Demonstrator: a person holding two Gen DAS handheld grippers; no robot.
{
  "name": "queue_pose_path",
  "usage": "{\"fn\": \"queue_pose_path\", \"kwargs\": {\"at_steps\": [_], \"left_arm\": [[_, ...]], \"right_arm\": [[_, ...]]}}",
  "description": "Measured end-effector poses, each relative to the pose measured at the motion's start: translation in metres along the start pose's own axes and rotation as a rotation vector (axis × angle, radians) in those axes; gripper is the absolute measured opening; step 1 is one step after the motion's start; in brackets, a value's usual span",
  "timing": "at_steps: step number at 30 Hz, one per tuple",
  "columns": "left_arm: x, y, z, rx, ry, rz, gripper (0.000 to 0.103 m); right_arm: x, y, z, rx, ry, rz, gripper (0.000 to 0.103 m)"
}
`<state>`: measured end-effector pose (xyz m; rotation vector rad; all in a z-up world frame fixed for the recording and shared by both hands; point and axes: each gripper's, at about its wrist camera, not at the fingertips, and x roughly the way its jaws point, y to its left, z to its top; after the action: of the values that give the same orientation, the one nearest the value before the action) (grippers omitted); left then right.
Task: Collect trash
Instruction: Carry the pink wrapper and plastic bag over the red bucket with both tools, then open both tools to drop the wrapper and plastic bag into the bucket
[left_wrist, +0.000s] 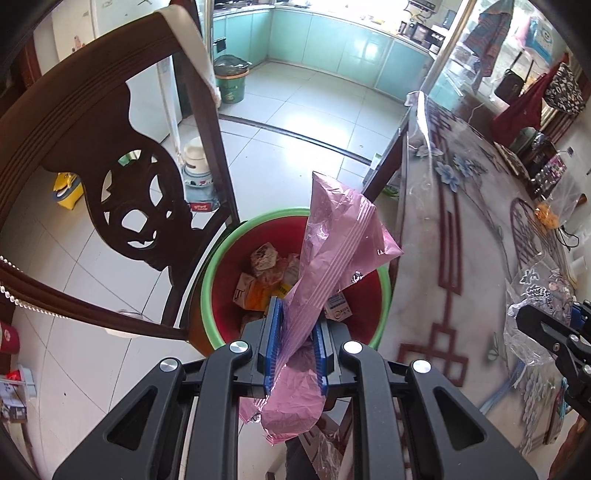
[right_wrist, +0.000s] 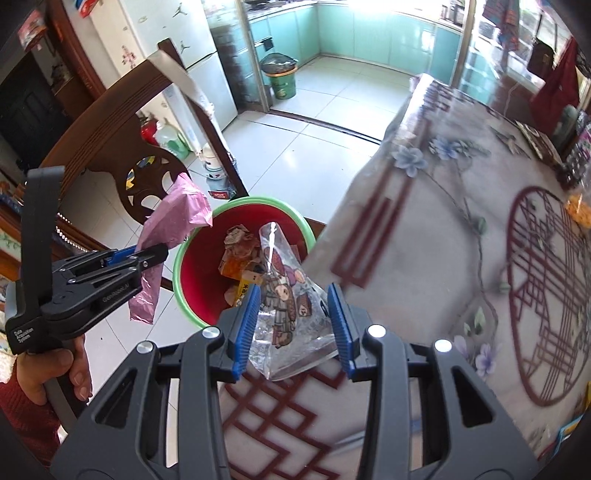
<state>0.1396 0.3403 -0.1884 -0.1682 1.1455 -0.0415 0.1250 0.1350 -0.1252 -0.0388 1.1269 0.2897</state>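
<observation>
With the left tongs (left_wrist: 297, 341) pinching the pink bag (left_wrist: 332, 258) above the red bin (left_wrist: 218, 295) and the right tongs (right_wrist: 293, 325) pinching the clear wrapper (right_wrist: 288, 306) at the counter (right_wrist: 424, 258) edge, each should sit squarely over the bin mouth before letting go.

The plastic bag (left_wrist: 334, 236) is shiny pink. The bin (right_wrist: 192, 273) is red inside with a light green rim. The wrapper (right_wrist: 291, 299) is clear with a brown and purple cartoon print. The tabletop (right_wrist: 424, 258) has a pale cover with dark red lattice lines and blue flowers. The chair (left_wrist: 92, 147) is dark brown.
</observation>
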Motion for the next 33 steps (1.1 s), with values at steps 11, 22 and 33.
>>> {"fn": "queue_pose_path", "kwargs": {"at_steps": [11, 22, 33], "left_arm": [[0.018, 0.010, 0.017, -0.019, 0.013, 0.024, 0.015], [0.038, 0.014, 0.027, -0.041, 0.046, 0.040, 0.015], [0.071, 0.013, 0.028, -0.056, 0.145, 0.066, 0.015]], "right_arm": [[0.009, 0.024, 0.026, -0.080, -0.011, 0.006, 0.037], [0.023, 0.028, 0.033, -0.092, 0.012, 0.028, 0.037], [0.047, 0.026, 0.040, -0.084, 0.051, 0.048, 0.038]]}}
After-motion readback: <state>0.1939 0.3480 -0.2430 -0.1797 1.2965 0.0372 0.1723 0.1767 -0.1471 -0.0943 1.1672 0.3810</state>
